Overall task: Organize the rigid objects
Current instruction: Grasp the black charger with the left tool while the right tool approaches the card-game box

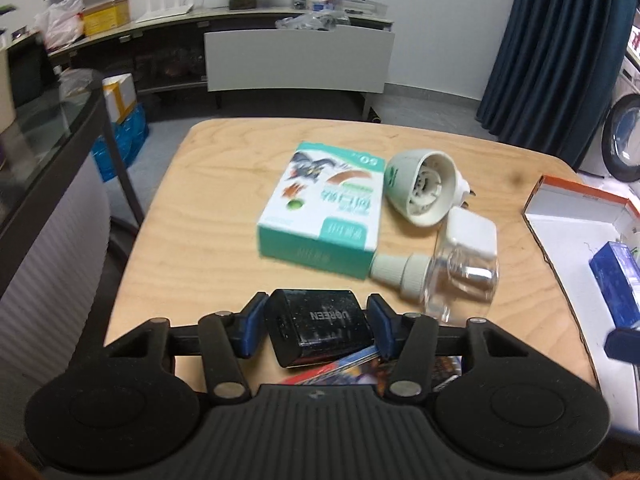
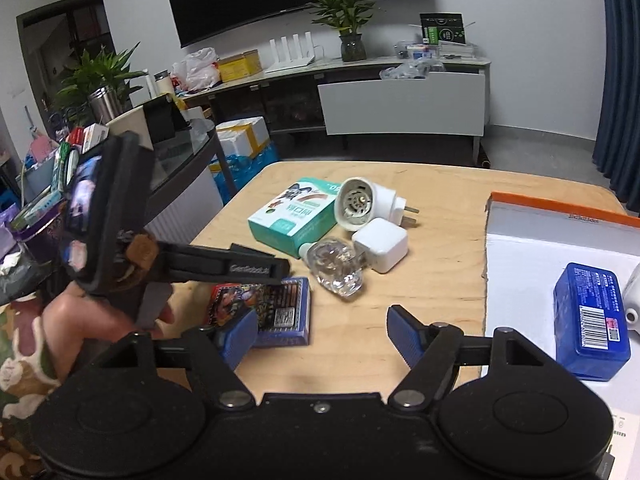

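My left gripper is shut on a black UGREEN charger, its blue pads pressed to both sides, just above a colourful card box. Beyond it on the wooden table lie a teal box, a white and green plug-in heater, a white cube charger and a clear bottle on its side. My right gripper stands open over bare table, near the front edge, with nothing between its fingers. The card box lies beside its left finger.
An orange-edged white carton tray sits at the table's right and holds a blue box. A hand holds the left tool at the left. A glass-topped counter stands left of the table, and a TV bench is behind.
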A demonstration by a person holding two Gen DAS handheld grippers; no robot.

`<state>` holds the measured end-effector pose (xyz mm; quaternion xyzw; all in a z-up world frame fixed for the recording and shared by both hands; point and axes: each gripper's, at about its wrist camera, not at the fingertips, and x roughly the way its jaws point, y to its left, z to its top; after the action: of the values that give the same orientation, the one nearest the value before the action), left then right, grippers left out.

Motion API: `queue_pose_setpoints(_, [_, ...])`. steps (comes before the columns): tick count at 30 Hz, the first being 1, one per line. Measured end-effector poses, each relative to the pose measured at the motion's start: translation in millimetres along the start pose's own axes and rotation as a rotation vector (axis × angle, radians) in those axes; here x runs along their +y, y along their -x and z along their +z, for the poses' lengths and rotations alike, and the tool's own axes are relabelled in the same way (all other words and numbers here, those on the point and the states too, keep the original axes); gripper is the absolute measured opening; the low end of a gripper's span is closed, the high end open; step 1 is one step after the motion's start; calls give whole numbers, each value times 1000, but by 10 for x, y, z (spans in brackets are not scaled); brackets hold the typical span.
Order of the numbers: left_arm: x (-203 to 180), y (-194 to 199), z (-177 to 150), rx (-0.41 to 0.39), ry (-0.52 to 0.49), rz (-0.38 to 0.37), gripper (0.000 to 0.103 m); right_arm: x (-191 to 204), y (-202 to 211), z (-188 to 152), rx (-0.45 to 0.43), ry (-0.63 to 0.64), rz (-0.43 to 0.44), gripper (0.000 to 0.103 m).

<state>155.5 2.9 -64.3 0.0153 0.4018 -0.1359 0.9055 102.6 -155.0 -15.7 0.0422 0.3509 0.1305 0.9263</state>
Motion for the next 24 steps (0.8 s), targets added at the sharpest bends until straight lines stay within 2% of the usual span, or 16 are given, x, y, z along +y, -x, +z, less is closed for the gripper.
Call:
queue_pose_setpoints(6, [262, 248, -78, -26, 143, -17, 49, 134, -89, -48, 31, 7, 30, 85])
queue_pose_setpoints(9, [307, 366, -122, -32, 140, -4, 49, 240, -187, -81, 57, 24, 36, 85])
queue_pose_setpoints(11, [332, 372, -167, -1, 136, -6, 50, 304, -217, -117, 68, 36, 36, 85])
queue_pose_setpoints(13, [366, 377, -242, 5, 144, -1, 60, 347, -222, -142, 74, 41, 38, 85])
queue_pose_setpoints(14, [374, 390, -274, 5, 135, -3, 75, 359, -209, -150, 74, 41, 40, 85])
queue_pose_setpoints(15, [380, 421, -306, -6, 122, -2, 83, 368, -195, -151, 72, 43, 41, 85])
queue_pose_setpoints(18, [391, 557, -392, -35, 58, 14, 89, 373, -151, -149, 65, 50, 27, 85])
queue_pose_setpoints(22, [501, 543, -487, -15, 130, -5, 90, 335, -136, -153, 57, 11, 7, 85])
queue_pose_setpoints(24, [462, 515, -516, -30, 117, -2, 90, 348, -120, -152, 54, -2, 12, 85])
